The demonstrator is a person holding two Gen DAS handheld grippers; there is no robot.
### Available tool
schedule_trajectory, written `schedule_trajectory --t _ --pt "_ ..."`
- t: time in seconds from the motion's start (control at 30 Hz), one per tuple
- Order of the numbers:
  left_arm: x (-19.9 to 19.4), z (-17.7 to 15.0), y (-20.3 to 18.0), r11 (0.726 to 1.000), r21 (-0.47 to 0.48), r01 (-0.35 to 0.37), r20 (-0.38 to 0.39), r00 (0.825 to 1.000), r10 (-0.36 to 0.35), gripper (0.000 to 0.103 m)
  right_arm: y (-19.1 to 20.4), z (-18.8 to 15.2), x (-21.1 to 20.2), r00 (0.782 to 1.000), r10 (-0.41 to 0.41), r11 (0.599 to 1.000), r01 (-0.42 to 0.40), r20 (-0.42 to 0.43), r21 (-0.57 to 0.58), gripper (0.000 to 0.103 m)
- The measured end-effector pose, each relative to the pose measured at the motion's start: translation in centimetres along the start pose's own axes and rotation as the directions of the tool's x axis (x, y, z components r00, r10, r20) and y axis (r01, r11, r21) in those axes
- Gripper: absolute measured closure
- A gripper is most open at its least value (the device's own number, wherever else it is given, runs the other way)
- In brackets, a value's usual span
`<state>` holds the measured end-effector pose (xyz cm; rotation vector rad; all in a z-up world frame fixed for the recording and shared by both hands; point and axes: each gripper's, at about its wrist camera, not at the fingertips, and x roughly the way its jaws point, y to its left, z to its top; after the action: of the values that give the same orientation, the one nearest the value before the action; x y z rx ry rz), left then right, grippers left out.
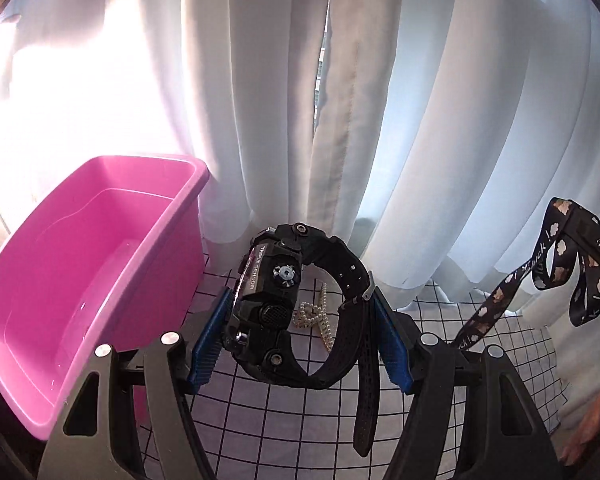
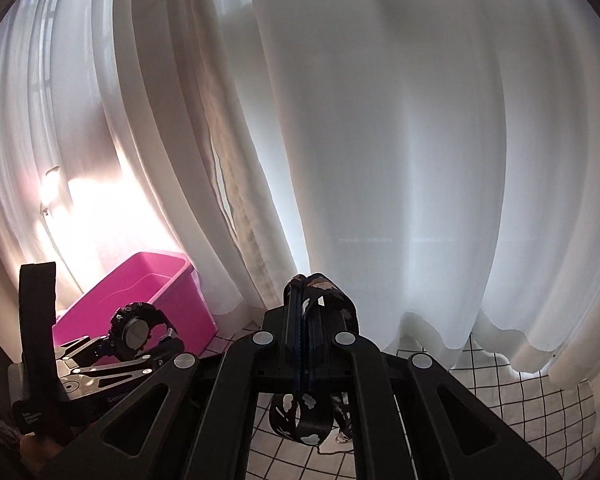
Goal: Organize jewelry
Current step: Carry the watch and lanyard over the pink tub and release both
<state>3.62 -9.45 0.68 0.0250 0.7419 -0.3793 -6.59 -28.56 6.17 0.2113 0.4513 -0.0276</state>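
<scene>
While the left hand-held gripper [image 1: 300,332] clamps the chunky black watch [image 1: 276,300] across case and strap, it looks heavy and rigid. The right hand-held gripper [image 2: 306,340] pinches a limp, light ribbon [image 2: 304,424] that dangles freely.

We note a chunky black watch [image 1: 278,304], buckled into a loop, lifted off the grid cloth, case on edge and turned left, loose strap end hanging down. Right of it hangs a black ribbon strap [image 1: 556,264] printed with pale flowers and lettering, folded into drooping loops. A pearl-and-gold chain [image 1: 316,316] lies bunched on the cloth. The pink tub [image 1: 100,264] stands open at left.
</scene>
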Motion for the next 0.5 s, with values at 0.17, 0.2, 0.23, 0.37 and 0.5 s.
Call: schedule_trajectory --t 0.17,0.2,0.23,0.37,0.5 --pt "-2.9 2.7 1.8 1.0 0.002 -0.014 0.053 0.998 0.013 0.038 4.5 4.0 0.6 0.994 0.082 0.996 -0.078 0.066 -0.05 0.1" --pt "-3.4 3.2 2.4 1.0 0.003 -0.024 0.064 0.998 0.024 0.038 5.6 4.7 0.8 0.992 0.104 0.993 -0.1 0.076 -0.057 0.1" --pt "-4.0 3.8 3.0 0.999 0.0 -0.036 0.075 0.997 0.036 0.038 6.7 5.5 1.1 0.988 0.128 0.99 -0.123 0.086 -0.066 0.1" --pt "-6.2 6.0 6.4 0.996 -0.028 -0.088 0.111 0.99 0.09 0.038 11.1 8.2 2.8 0.968 0.226 0.971 -0.215 0.109 -0.1 0.1" --pt "-8.0 7.6 10.4 0.985 -0.067 -0.157 0.137 0.977 0.165 0.038 15.5 10.3 4.6 0.943 0.313 0.945 -0.298 0.113 -0.133 0.1"
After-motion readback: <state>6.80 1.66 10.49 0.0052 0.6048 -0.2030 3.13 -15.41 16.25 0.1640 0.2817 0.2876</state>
